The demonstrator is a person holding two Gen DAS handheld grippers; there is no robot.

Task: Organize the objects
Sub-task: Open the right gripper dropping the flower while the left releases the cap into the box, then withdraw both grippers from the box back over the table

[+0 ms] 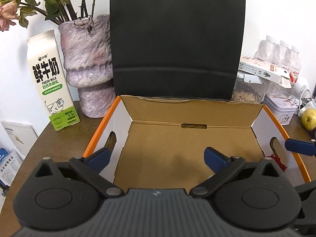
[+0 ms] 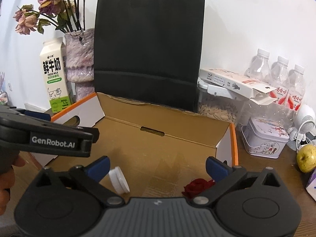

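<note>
Where wooden table [image 1: 59, 138] meets white wall [image 1: 276, 9] (cluttered), cardboard box [image 1: 197, 116]

milk carton [image 1: 51, 81] – "FRESH MILK" (green), left gripper [image 2: 53, 142] – "GenRobot.AI"

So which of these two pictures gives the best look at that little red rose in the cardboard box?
The right wrist view: the red rose lies in plain sight on the cardboard box floor. In the left wrist view only a red scrap shows by the box's right wall.
</note>
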